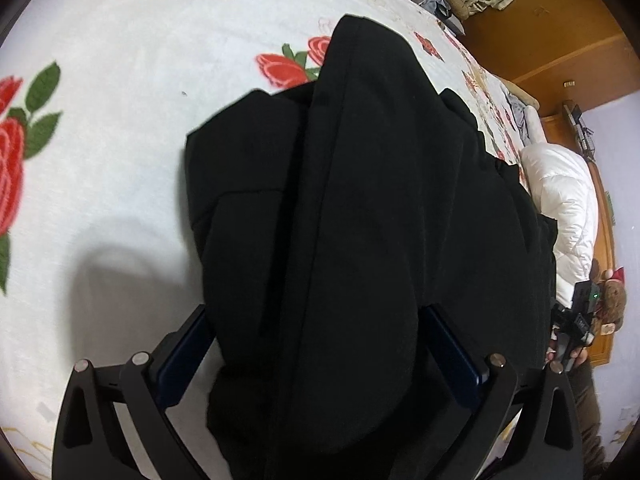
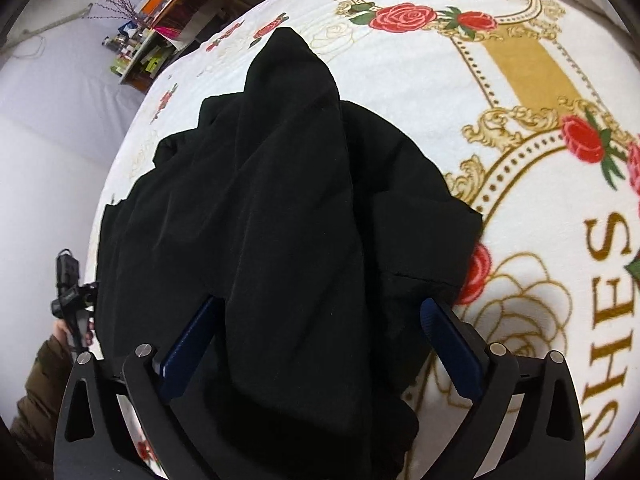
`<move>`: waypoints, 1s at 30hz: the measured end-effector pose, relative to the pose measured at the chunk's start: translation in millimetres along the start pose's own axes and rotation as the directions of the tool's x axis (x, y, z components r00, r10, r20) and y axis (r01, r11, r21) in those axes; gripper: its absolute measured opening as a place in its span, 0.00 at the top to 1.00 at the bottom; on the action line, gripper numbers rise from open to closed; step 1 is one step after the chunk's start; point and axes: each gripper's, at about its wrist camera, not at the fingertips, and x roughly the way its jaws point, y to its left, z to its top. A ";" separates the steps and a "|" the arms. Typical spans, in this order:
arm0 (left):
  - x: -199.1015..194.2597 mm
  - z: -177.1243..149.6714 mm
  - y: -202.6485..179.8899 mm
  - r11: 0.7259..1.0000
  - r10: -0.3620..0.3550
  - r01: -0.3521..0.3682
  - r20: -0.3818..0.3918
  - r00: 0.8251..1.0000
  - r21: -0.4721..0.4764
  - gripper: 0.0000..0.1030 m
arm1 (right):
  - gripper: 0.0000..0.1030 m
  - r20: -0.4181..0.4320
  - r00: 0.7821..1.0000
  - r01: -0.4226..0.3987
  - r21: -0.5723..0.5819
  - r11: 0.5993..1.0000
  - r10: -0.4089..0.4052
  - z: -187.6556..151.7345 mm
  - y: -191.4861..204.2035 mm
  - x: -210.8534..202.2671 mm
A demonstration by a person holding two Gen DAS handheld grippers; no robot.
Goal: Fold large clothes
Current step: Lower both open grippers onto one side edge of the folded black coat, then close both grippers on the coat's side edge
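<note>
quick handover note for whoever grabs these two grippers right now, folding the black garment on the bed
Left gripper: open wide, black garment lying between its fingers, pads not pressing on it.
Right gripper: open wide too, the same cloth between its fingers, not gripped.
The garment lies bunched in overlapping layers on the floral blanket. A white puffy jacket lies beyond it, apparently untouched.
Done: some layers are already laid over each other.
Left: probably flatten it, finish the fold, then the jacket.

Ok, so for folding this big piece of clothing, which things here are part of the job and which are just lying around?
Part of the job:
black garment
left gripper, jaws wide, cloth between them
right gripper, the same

Just lying about:
rose-print blanket underneath
white padded jacket
teddy bear
cluttered shelf
</note>
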 end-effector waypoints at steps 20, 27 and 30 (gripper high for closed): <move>1.8 -3.6 22.5 0.988 -0.149 0.143 -0.091 0.985 -0.066 0.00 | 0.00 -0.071 0.988 -0.131 0.080 0.988 0.137 2.8 -29.6 8.2; -3.6 -1.3 15.8 0.996 -0.088 0.087 -0.079 0.993 -0.019 0.00 | 0.00 -0.069 0.986 -0.144 0.102 0.984 0.152 -1.6 -31.0 5.7; -5.0 1.3 3.8 1.000 -0.024 0.025 -0.069 0.997 0.015 0.00 | 0.00 -0.052 0.991 -0.117 0.071 0.991 0.121 -2.0 -24.3 6.4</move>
